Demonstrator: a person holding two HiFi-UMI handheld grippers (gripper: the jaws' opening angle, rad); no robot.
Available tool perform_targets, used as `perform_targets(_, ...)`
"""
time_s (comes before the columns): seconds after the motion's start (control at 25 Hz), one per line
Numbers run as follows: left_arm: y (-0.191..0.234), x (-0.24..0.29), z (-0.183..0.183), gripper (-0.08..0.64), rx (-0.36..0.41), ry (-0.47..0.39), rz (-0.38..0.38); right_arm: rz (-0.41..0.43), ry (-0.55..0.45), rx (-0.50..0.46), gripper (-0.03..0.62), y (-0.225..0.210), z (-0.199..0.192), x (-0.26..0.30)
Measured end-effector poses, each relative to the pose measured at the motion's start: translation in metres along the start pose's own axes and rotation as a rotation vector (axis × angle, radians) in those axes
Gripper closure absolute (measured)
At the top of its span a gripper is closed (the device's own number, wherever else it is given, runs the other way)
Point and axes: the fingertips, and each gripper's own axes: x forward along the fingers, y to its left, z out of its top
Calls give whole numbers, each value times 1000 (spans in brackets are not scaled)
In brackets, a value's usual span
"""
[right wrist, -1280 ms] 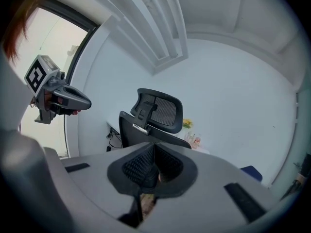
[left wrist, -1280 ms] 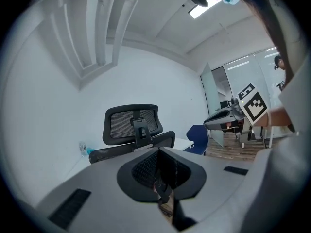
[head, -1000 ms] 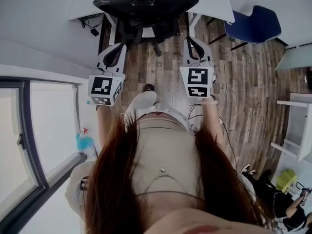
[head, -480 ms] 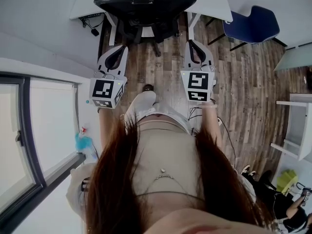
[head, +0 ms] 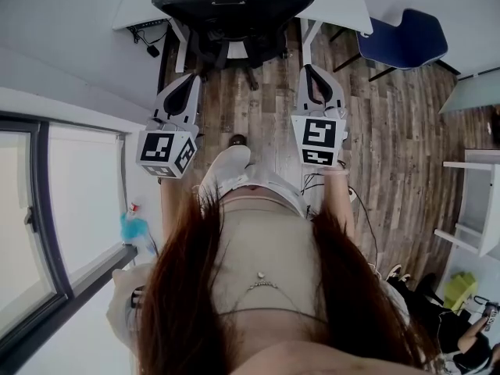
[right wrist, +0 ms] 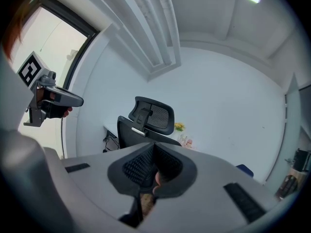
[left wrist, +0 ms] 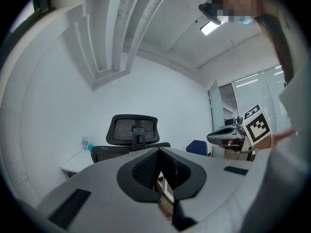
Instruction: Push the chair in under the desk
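Plank wooden floor. A blue chair stands at upper right. A dark-framed window fills the left, with a turquoise tufted object at its foot. A white shelf frame and a green item lie at right.

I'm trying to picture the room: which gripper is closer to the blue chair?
Right. In the head view the right gripper is just left of the blue chair. The left gripper is much farther left, over toward the window.
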Motion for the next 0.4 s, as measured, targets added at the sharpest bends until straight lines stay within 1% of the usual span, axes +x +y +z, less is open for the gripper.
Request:
perform_targets(0.2, -2, -1, -2, 557, 27, 4, -22, -11, 8, -25, 568, 2, -1, 0)
perform_targets(0.4, 0, -1, -1, 555, 33, 1, -27, -12, -2, -27, 568, 5, 5, 2)
